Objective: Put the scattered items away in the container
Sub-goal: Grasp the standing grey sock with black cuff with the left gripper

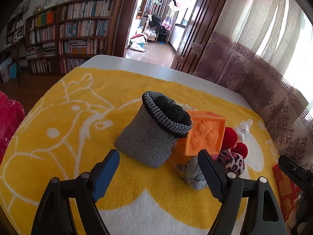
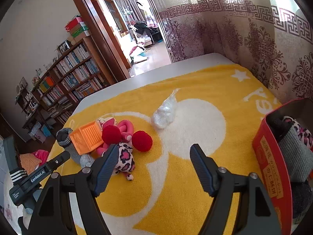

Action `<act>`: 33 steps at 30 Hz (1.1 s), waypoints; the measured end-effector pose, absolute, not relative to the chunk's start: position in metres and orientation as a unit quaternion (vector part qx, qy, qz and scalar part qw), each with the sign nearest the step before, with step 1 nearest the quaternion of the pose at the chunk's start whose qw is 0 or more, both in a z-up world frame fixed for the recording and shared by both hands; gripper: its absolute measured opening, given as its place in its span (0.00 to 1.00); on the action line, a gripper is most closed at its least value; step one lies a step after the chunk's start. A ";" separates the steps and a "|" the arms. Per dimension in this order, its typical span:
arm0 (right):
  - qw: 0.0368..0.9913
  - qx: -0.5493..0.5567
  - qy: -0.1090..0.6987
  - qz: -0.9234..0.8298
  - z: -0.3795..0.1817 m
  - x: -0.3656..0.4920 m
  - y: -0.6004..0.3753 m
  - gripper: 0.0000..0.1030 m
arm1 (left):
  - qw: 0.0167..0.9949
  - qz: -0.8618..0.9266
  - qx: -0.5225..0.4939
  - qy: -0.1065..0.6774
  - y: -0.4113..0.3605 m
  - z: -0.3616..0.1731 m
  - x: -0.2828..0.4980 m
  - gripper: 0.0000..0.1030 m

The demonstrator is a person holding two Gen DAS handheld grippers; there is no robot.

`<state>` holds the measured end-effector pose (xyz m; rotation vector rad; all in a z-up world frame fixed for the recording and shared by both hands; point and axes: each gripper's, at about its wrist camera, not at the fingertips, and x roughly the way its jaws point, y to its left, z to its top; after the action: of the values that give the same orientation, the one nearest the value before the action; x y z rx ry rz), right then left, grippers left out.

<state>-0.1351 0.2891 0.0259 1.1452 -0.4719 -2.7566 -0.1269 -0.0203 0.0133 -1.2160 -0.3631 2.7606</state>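
Observation:
A grey knitted sock (image 1: 150,135) with a black striped cuff lies on the yellow towel (image 1: 78,137), just ahead of my open, empty left gripper (image 1: 158,156). Beside it sit an orange block (image 1: 203,133), red pompoms (image 1: 230,137), a leopard plush (image 1: 232,162) and a small grey sock (image 1: 193,174). In the right wrist view the same pile shows at the left: orange block (image 2: 88,137), red pompom (image 2: 141,141), leopard plush (image 2: 125,158). My right gripper (image 2: 152,152) is open and empty. The red tin (image 2: 272,166) at the right holds a grey sock (image 2: 295,154) and a leopard piece.
A crumpled clear plastic bag (image 2: 164,111) lies mid-towel. The towel covers a white table (image 2: 156,72). A patterned curtain (image 2: 244,39) hangs along the far right side. A bookshelf (image 1: 74,33) and an open doorway stand beyond the table's far edge.

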 end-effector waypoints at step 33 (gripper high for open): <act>0.080 0.412 -0.144 -0.896 -0.010 -0.139 0.277 0.76 | 0.044 0.904 -0.418 -0.083 -0.029 -0.009 -0.195 0.55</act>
<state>-0.1391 0.2771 -0.0096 1.2313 -0.4319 -2.6813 -0.1947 -0.0293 -0.0091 -1.2764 -0.2542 2.7621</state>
